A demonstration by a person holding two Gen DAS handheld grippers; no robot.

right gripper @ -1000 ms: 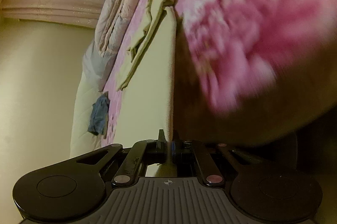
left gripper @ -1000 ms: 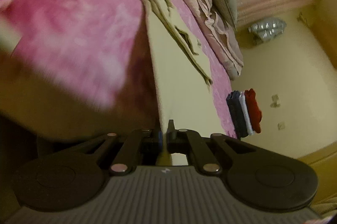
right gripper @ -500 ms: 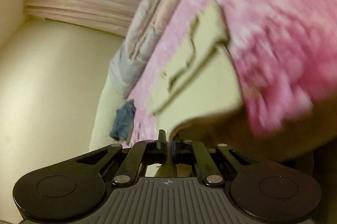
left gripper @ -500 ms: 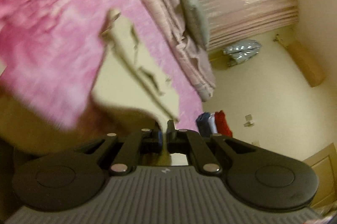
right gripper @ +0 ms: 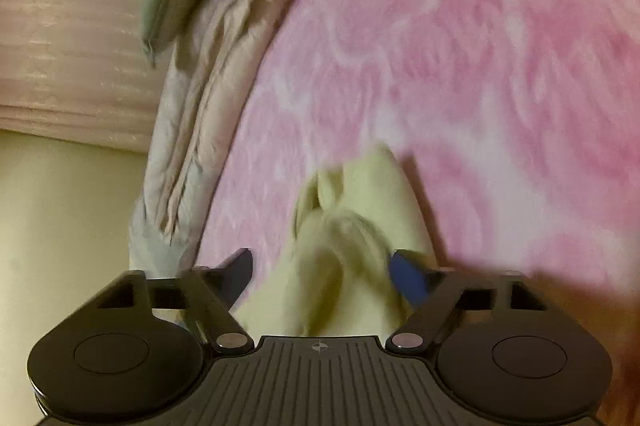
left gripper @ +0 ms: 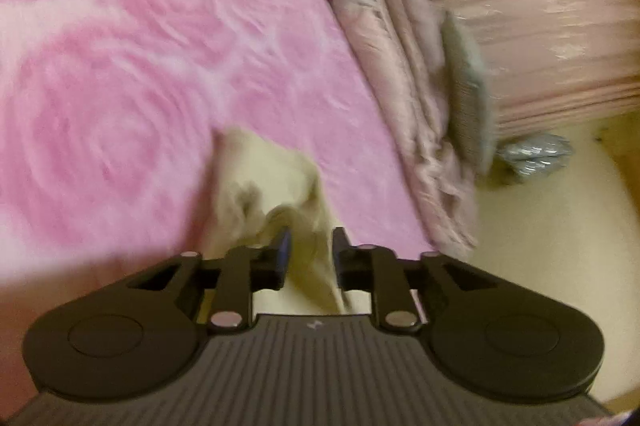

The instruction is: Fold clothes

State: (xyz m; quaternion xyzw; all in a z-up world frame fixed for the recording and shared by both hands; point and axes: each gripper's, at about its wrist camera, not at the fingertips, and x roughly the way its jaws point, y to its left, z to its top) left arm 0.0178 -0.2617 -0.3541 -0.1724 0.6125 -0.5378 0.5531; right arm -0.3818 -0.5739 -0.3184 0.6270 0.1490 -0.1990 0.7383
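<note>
One pale yellow garment (left gripper: 276,181) bunched and blurred on pink blanket (left gripper: 120,45), lower part hidden behind two grippers, left gripper (left gripper: 308,246) narrowly parted, right gripper (right gripper: 320,266) spread wide, cloth between both.

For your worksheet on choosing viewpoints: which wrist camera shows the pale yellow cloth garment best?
The right wrist view: the pale yellow cloth garment fills the open right gripper, its folds readable. The left wrist view shows it smaller and blurrier.

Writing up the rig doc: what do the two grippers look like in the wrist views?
Both match: the left gripper and right gripper have a dark grey ribbed body with a small white mark at its front edge, black round-ended side plates, black link arms with silver pivot pins, and black jaws, one blue-faced on each. No cables or sleeves show.
</note>
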